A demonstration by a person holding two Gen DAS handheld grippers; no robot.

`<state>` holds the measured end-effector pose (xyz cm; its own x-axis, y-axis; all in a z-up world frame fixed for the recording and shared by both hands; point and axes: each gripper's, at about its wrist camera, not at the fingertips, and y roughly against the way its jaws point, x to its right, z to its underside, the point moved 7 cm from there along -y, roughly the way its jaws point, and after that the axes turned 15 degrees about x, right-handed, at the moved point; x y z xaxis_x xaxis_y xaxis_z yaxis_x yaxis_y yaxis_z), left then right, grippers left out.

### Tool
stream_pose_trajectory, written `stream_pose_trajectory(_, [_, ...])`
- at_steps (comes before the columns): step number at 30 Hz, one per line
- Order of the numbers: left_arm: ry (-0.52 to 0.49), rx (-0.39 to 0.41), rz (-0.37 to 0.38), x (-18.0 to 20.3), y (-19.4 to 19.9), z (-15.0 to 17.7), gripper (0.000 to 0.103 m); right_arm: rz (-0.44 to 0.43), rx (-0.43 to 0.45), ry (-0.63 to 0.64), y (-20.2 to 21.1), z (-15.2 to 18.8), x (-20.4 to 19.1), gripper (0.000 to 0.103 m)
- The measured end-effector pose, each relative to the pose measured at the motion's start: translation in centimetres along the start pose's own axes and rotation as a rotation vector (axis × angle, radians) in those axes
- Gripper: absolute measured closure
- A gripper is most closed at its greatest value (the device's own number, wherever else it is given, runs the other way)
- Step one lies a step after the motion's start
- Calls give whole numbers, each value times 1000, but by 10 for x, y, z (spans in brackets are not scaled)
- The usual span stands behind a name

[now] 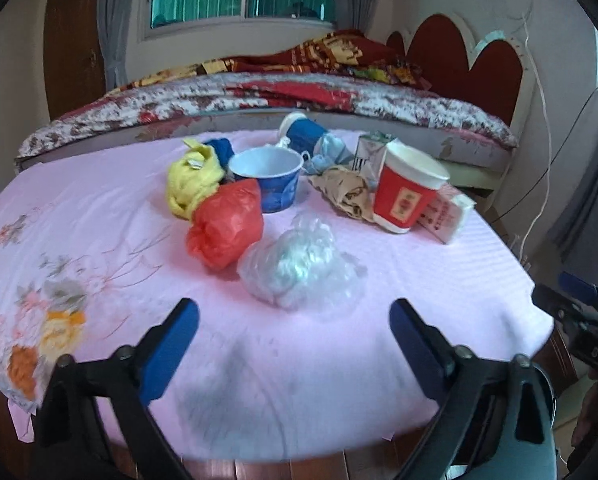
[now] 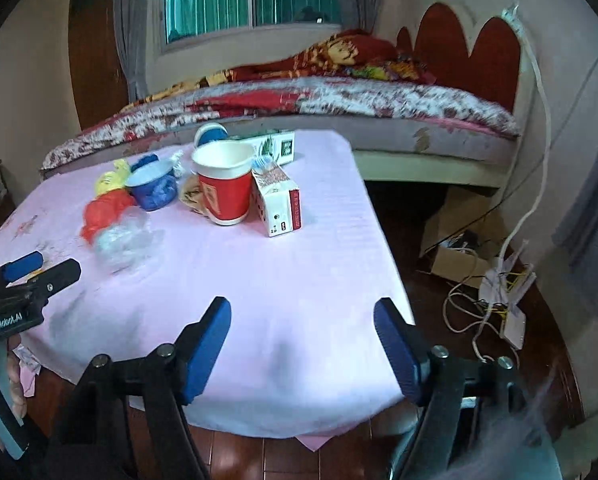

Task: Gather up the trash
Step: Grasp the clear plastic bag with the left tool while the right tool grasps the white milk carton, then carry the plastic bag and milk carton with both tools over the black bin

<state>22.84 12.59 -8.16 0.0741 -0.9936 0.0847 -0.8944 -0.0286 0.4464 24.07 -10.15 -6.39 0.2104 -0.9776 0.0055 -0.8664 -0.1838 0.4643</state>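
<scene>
Two wrist views toward littered table [image 1: 99,208]

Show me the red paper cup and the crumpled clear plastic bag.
Red paper cup [image 1: 403,200]: left wrist view, on its red side wall.
Crumpled clear plastic bag [image 1: 299,268]: left wrist view, on its bunched middle.
</scene>
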Motion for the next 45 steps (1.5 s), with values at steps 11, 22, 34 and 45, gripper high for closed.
stream_pose_trajectory(11, [-8,-74,11,10,-55,-2,15,-63,-84,43,-119,-25,-14,37])
stream_pose_trajectory(22, [-48,-95,58,27,-76,-9,43,-126,-100,25,-137,-28,-21,64])
stream_pose_trajectory(34, [-98,11,101,34,-33,-18,56,-91,-26,2,-74,-22,-1,65])
stream_pose_trajectory(45, [-84,84,149,48,34,-22,56,-71,68,-5,36,-24,14,65])
